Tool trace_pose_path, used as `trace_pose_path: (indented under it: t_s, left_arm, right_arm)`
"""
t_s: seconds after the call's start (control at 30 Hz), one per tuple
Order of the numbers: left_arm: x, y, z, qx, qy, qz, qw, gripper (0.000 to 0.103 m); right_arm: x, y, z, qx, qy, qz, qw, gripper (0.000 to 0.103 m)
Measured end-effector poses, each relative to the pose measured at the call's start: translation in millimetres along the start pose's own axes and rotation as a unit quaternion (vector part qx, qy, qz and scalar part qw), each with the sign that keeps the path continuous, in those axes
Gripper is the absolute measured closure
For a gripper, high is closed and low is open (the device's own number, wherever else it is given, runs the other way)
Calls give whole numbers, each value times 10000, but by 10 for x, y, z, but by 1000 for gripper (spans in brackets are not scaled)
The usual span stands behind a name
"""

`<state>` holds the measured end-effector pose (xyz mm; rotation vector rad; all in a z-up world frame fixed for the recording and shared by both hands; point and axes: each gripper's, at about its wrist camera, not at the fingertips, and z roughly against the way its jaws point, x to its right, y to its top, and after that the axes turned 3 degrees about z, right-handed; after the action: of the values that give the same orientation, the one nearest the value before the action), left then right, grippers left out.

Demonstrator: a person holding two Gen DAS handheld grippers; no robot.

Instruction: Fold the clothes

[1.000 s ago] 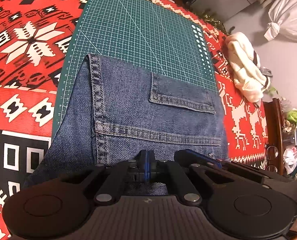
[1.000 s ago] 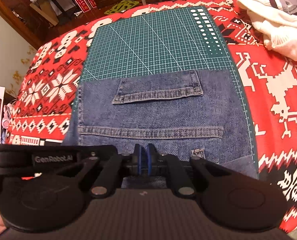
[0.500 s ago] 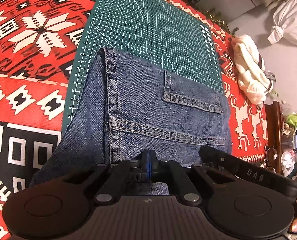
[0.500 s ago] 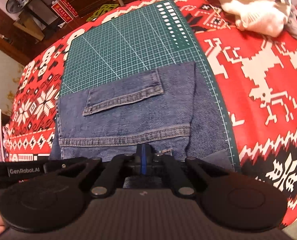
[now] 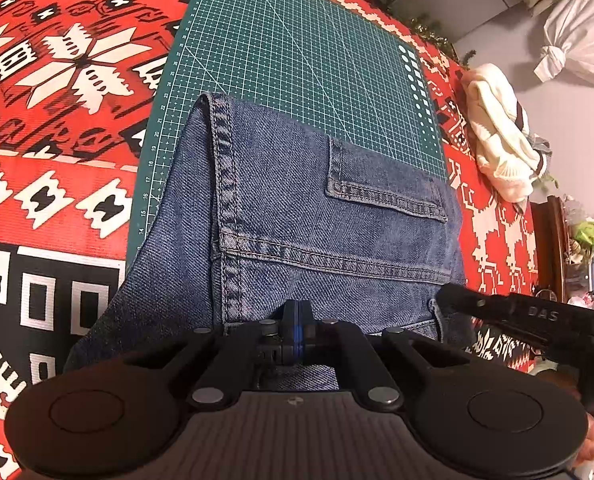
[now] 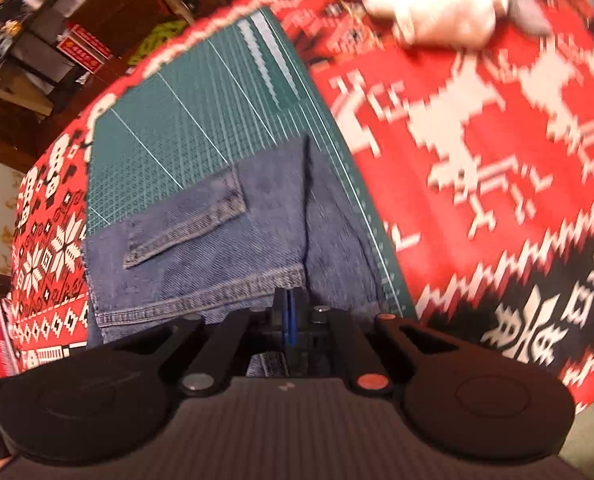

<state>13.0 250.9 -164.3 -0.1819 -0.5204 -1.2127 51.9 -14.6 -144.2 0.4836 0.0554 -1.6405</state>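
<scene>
**Patterned table, jeans mid-fold**

Red, white and black knitted-pattern cloth point(image 5: 57, 184) across the table, green gridded cutting mat point(image 5: 297, 60) on top, cluttered shelves and bags around the edges of the room.

Left gripper point(image 5: 296, 328): blue-padded fingers point(image 5: 289, 330) together, clamped on the near edge of the blue denim jeans point(image 5: 297, 208). Right gripper point(image 6: 290, 320): fingers likewise pressed together, pinching the same near edge further along, beside the side fold. Near edge apparently lifted clear of the table in both views, though hard to confirm through the fisheye. Jeans otherwise lying on the mat, back pocket point(image 5: 385, 184) and yoke seam facing up, far edge straight across the grid, left side spilling off the mat onto the cloth. Rumpled white garment point(image 5: 501, 148) well apart to the right, off the mat. Right view smeared, suggesting quick motion.

Step in hand, by the look of it: carrying the gripped edge forward over the rest for a crosswise fold. To do it well: keep both grips level and equally far forward, hold the denim lightly taut between them, travel at one pace so no diagonal crease forms. Aim the carried edge square with the far edge, using the mat's grid as a guide. Lower before releasing; heavy denim likely to slump or drag the lower layer otherwise. Tuck in the overhanging left side afterwards.
</scene>
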Motion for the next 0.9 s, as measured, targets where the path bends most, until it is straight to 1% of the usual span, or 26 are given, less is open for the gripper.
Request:
trace_pose_path:
  t_s: [0.03, 0.1, 0.23, 0.33, 0.43, 0.53, 0.63, 0.7, 0.8, 0.83, 0.87, 0.9]
  left_arm:
    - [-1, 3, -3, -9, -12, 15, 10000, 100]
    - [-8, 7, -6, -26, -35, 43, 10000, 100]
    - [-18, 11, 0, -40, -59, 65, 10000, 100]
    - [-15, 11, 1, -33, -47, 49, 10000, 100]
    - [-1, 12, -3, -28, -21, 27, 10000, 100]
    - [10, 13, -10, -26, -2, 26, 10000, 100]
    - [19, 12, -9, -21, 10, 25, 10000, 100]
    - [21, 9, -8, -16, 13, 22, 10000, 100]
    - [23, 11, -13, -23, 16, 27, 10000, 100]
    - [26, 12, -15, -23, 18, 23, 10000, 100]
    - [30, 12, -19, -21, 21, 15, 10000, 100]
    - [31, 12, -21, -19, 20, 10, 10000, 100]
  right_arm:
    - [26, 5, -38, -80, 12, -68, 9999, 102]
    - [22, -4, -95, -144, -144, -27, 9998, 103]
    - [18, -71, -59, -71, -405, 73, 9991, 103]
    - [99, -58, 53, -20, -247, -139, 9996, 102]
    - [128, -17, 193, 190, 41, -244, 9995, 102]
    - [53, 15, 235, 341, 229, -172, 9990, 101]
    - [-115, 77, 109, 379, 295, -28, 9988, 101]
    - [-174, 85, 37, 364, 227, 82, 9990, 102]
    - [-153, 81, -132, 349, -37, 201, 9992, 103]
    - [-146, 80, -119, 392, -52, 222, 9990, 103]
    - [-141, 89, -102, 435, -213, 191, 9986, 103]
    - [-127, 96, -87, 448, -221, 149, 9986, 103]
